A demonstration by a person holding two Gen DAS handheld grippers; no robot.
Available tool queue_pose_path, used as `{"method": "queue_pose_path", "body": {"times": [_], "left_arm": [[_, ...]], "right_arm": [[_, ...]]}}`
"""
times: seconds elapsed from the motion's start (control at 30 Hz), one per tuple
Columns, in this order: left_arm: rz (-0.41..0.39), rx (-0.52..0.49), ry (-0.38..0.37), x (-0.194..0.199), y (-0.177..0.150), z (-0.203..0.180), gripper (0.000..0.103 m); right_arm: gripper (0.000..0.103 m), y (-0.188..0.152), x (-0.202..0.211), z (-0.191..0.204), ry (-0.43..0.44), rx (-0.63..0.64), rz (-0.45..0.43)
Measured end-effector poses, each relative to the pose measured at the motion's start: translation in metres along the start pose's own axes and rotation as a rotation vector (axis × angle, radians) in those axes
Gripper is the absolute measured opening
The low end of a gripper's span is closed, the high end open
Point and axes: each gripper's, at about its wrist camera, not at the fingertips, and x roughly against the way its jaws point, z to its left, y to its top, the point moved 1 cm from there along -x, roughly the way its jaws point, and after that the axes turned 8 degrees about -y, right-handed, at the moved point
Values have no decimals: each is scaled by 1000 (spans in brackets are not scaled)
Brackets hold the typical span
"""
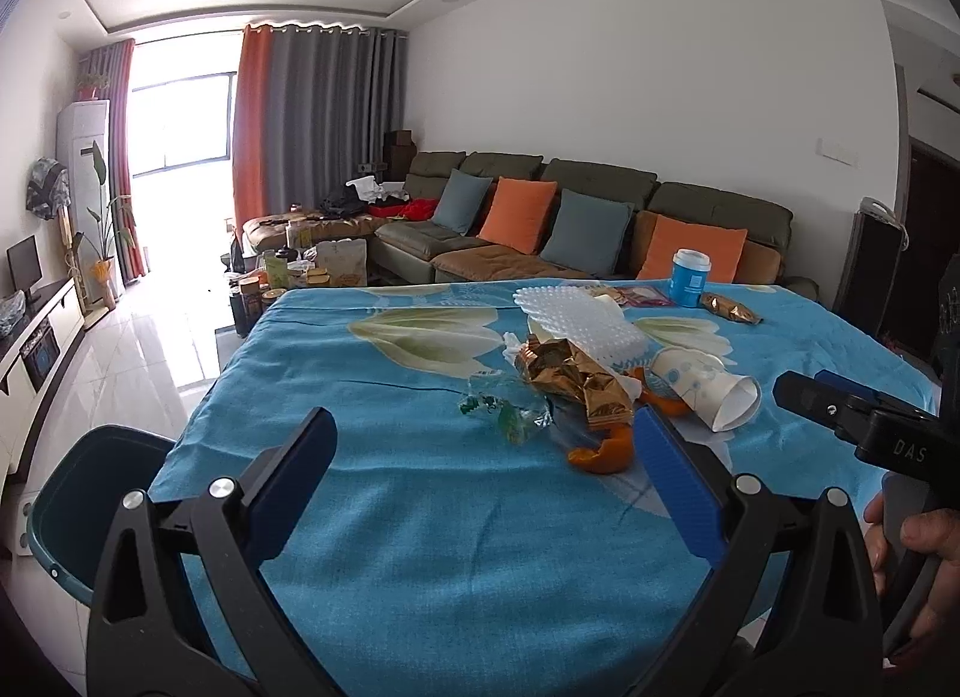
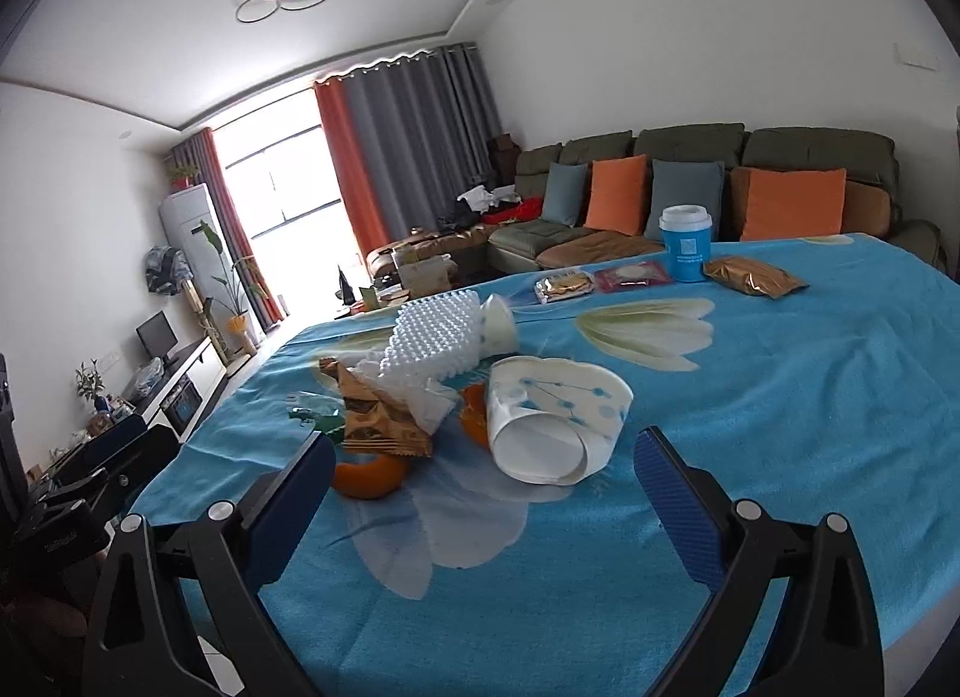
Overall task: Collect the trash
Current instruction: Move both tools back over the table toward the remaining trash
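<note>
A pile of trash lies mid-table on the blue flowered cloth (image 1: 390, 517): a crushed paper cup (image 1: 708, 388) (image 2: 552, 427), orange peel (image 1: 603, 454) (image 2: 369, 475), a crumpled gold-brown wrapper (image 1: 570, 379) (image 2: 375, 421), white foam netting (image 1: 570, 319) (image 2: 435, 337) and clear plastic film (image 1: 510, 406). My left gripper (image 1: 486, 445) is open and empty, just short of the pile. My right gripper (image 2: 486, 463) is open and empty, its jaws standing either side of the crushed cup, apart from it. The right gripper also shows at the right edge of the left wrist view (image 1: 840, 409).
A dark teal bin (image 1: 90, 511) stands on the floor at the table's left edge. At the far side stand a blue lidded cup (image 2: 687, 244) (image 1: 689, 277), a gold packet (image 2: 753, 277) (image 1: 729, 308) and two flat packets (image 2: 600, 280). A sofa (image 1: 600, 217) lies behind.
</note>
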Motion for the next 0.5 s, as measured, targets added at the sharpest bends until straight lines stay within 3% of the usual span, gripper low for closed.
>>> {"method": "queue_pose_path", "body": {"times": [0.23, 0.5], "left_arm": [[28, 39, 9, -12, 4, 21, 97], [55, 34, 4, -35, 6, 31, 97]], "right_arm": [[96, 3, -7, -9, -6, -5, 23], [96, 13, -32, -23, -87, -57, 88]]}}
